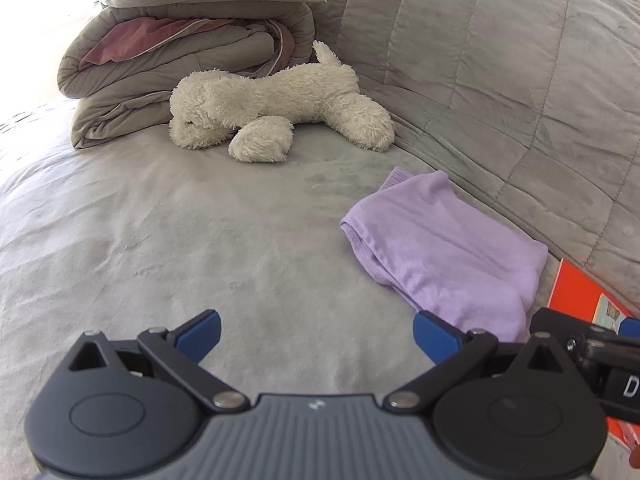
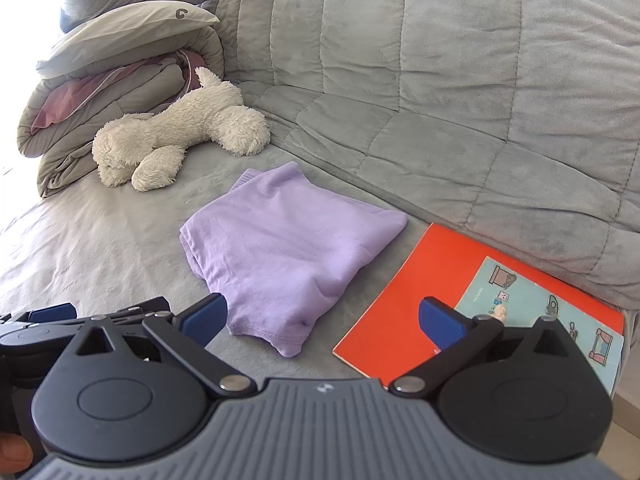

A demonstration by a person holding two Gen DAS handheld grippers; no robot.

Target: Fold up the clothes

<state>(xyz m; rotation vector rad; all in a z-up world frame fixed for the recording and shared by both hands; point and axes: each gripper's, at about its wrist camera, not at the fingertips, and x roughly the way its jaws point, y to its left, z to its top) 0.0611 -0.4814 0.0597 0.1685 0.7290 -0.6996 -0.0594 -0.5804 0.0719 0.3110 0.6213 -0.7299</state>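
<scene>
A lilac garment (image 1: 444,248) (image 2: 288,248) lies folded into a compact rectangle on the grey sofa seat (image 1: 200,232) (image 2: 104,240). My left gripper (image 1: 316,336) hovers open over bare seat, just left of the garment's near corner, holding nothing. My right gripper (image 2: 322,326) is open too, its left fingertip (image 2: 208,320) beside the garment's near hem and its right fingertip (image 2: 440,326) over an orange book. The left gripper's body (image 2: 48,320) shows at the left edge of the right wrist view, and the right gripper's body (image 1: 592,344) at the right edge of the left wrist view.
An orange picture book (image 2: 472,292) (image 1: 580,292) lies right of the garment against the quilted backrest (image 2: 460,100). A white plush dog (image 1: 276,108) (image 2: 180,136) lies further back. Behind it, folded duvets and pillows (image 1: 180,52) (image 2: 112,80) are stacked.
</scene>
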